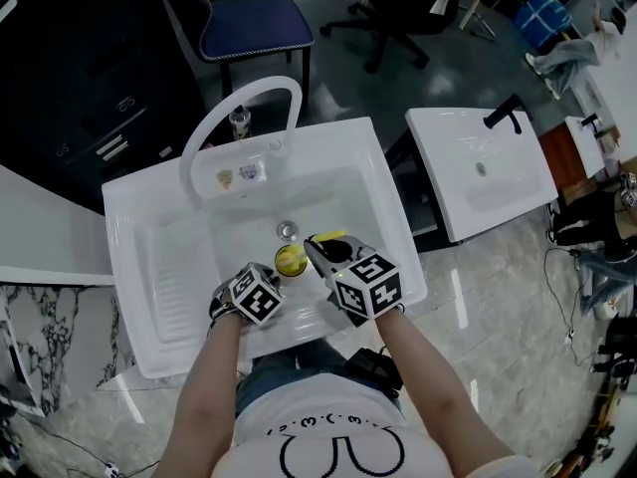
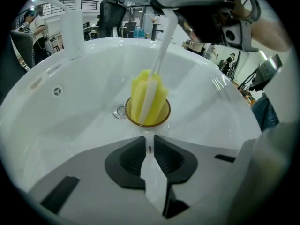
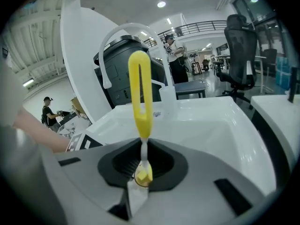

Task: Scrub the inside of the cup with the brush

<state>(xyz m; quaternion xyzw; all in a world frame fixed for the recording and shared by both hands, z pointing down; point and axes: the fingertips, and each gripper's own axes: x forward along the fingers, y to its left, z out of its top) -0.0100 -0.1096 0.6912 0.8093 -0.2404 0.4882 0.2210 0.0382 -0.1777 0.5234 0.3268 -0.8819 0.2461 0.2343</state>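
The left forearm (image 1: pixel 204 386) and right forearm (image 1: pixel 430 386), both bare, reach forward from the torso, side by side. The left tongs (image 2: pixel 150 142) point steeply down, pads nearly together, nipping the cup (image 2: pixel 159 120). The right tongs (image 3: pixel 142 165) sit above them at a shallower tilt, clamped on the brush (image 3: pixel 140 93) handle.

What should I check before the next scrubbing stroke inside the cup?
1. Brush clamped in the right hand-held gripper: ok, jaws shut on its white stem.
2. Yellow sponge head in the cup: ok, lower part inside, top above the rim.
3. Cup upright in the sink: ok, standing beside the drain.
4. Left hand-held gripper steadying the cup: cannot tell; its jaws are nearly together right at the near rim.
5. Brush stem bent or jammed: ok, it runs straight into the cup.
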